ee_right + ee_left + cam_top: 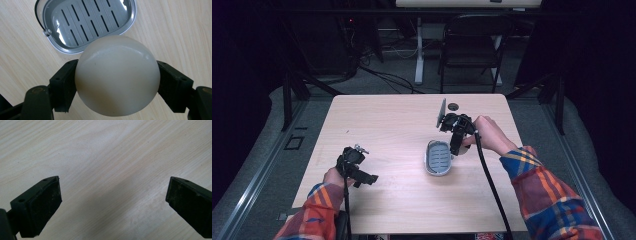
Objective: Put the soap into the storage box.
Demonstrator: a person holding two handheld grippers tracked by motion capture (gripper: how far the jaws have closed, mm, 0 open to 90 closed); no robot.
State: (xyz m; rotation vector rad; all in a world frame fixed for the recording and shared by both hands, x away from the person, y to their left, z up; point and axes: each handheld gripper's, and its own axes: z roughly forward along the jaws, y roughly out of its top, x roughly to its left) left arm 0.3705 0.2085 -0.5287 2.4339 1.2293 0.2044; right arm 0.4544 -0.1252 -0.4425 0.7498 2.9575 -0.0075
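A smooth white ball sits between the jaws of my right gripper, which is shut on its two sides. Just beyond the ball lies a grey slotted soap dish with a wire handle at its left rim. In the high view the right gripper hovers at the right edge of the dish, near the table's middle right. My left gripper rests low at the front left, about a hand's length from the dish. Its jaws stand wide open over bare wood.
The light wooden table has a small dark round spot near its far edge. A black folding chair and a white desk leg stand behind the table. Dark floor surrounds the table on both sides.
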